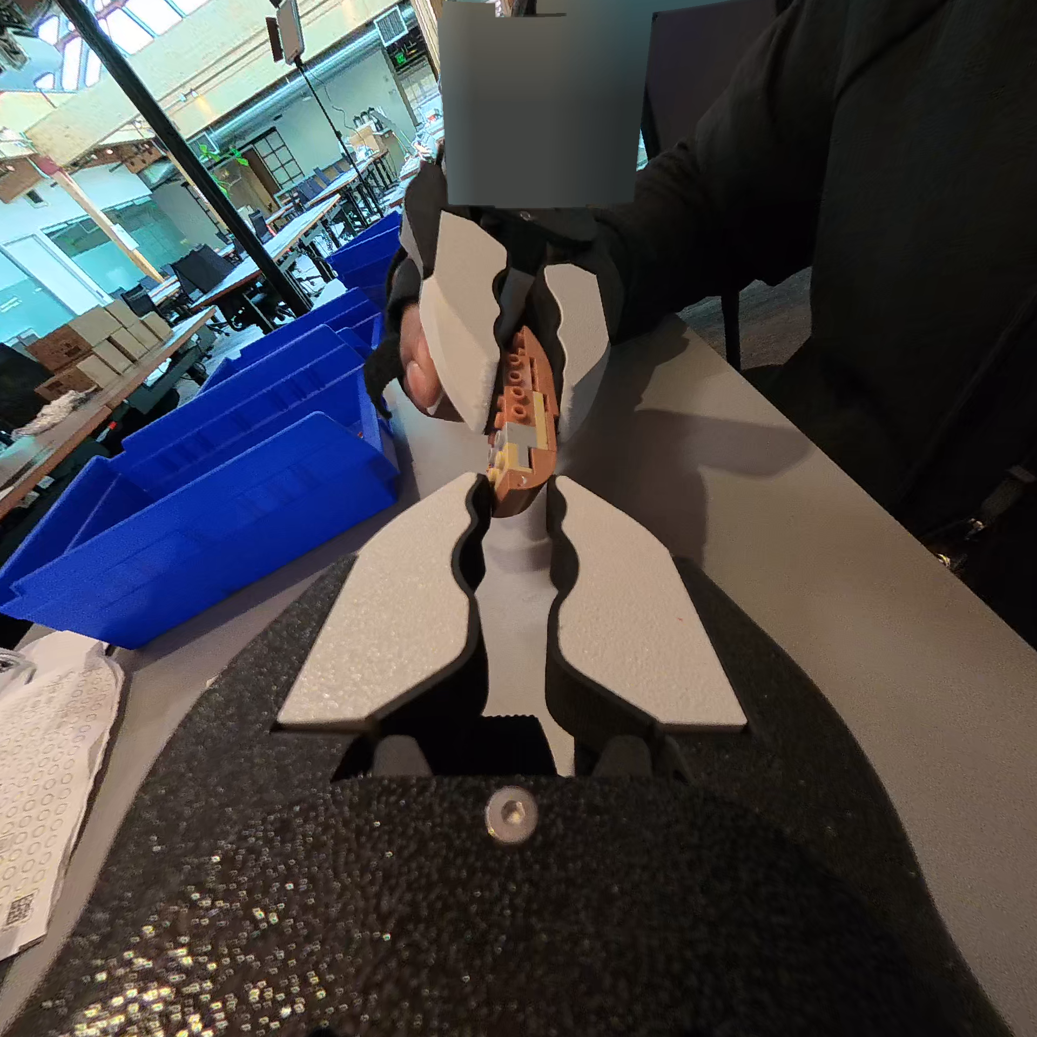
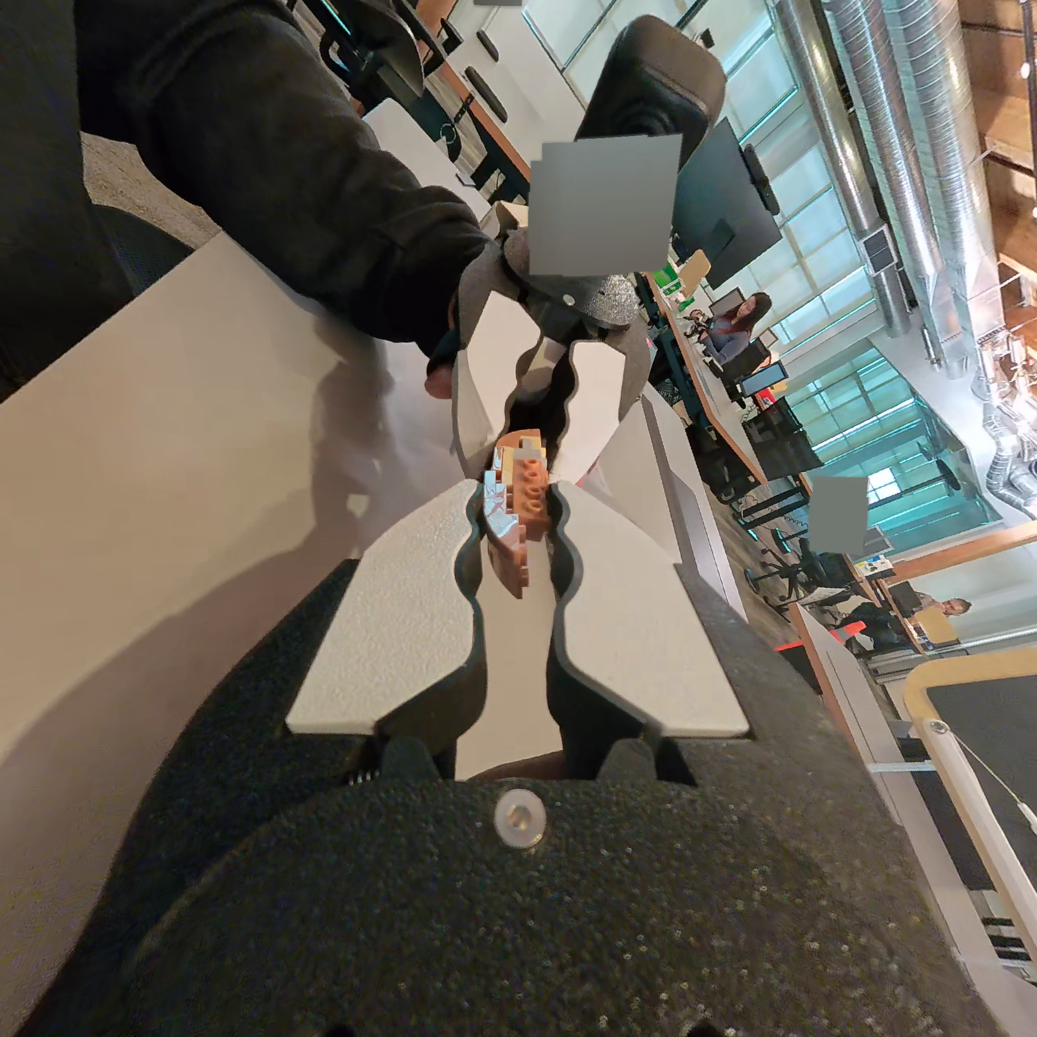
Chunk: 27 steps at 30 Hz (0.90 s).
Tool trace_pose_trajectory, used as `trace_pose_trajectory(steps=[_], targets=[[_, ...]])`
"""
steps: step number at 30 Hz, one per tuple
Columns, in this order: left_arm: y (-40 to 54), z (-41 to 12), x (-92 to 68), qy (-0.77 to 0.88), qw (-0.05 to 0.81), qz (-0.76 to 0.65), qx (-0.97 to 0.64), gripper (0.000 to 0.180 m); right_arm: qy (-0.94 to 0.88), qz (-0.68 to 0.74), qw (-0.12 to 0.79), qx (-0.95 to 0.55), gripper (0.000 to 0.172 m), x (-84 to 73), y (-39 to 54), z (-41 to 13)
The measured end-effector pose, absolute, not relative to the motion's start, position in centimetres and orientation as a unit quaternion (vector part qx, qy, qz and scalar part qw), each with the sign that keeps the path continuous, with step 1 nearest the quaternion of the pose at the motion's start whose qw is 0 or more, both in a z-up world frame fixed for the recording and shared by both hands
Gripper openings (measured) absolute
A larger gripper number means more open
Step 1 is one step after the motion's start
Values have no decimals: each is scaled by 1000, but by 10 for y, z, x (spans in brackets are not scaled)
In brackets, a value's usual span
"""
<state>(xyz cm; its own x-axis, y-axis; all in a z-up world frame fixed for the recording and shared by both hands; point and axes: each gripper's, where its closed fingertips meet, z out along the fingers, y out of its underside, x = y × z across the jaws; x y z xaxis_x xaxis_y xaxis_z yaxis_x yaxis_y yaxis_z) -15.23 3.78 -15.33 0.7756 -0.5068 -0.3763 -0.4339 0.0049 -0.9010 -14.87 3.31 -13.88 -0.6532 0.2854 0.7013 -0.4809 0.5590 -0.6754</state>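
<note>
The grey table (image 1: 757,505) carries a row of blue bins (image 1: 224,505) along your left and a white printed bag (image 1: 50,785) at the near left corner; its far edge drops off beside your dark sleeve (image 1: 785,196), and the stretch under the grippers is the free room you have.

Above it, your two grippers meet nose to nose. The right gripper (image 2: 516,499) has its pads closed on the sides of a small brick model (image 2: 519,522) — brown, curved like a hull, with studded orange-brown plates and tan and grey pieces. The left gripper (image 1: 516,482) takes the model's other end: in the right wrist view that end sits between its fingers, though contact at its right pad is not clear.

Judge the model light, rigid and smooth-sided, but built from press-fit parts — twisting or pulling may split it. Grip the flat hull flanks rather than the studs, and keep it over the table, away from the bin walls.
</note>
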Motion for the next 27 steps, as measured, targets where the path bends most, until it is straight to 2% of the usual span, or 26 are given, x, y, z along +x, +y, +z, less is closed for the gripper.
trace_pose_trajectory(steps=[3, 6, 8, 11, 16, 27], targets=[[38, -154, -152, 322, 622, -49, -712, 22, -781, 461, 417, 63, 20, -150, 34, -139], [37, -154, -153, 306, 619, -74, -719, 35, -778, 467, 415, 62, 20, -148, 35, -137], [37, -151, -152, 312, 627, -65, -711, 35, -776, 475, 410, 63, 20, -146, 34, -136], [37, -148, -146, 337, 639, -28, -691, 34, -774, 485, 403, 63, 20, -144, 33, -135], [42, -146, -143, 358, 648, 31, -672, 20, -772, 493, 397, 60, 20, -142, 33, -135], [40, -142, -143, 393, 631, 117, -658, 18, -770, 535, 346, 30, 20, -141, 32, -134]])
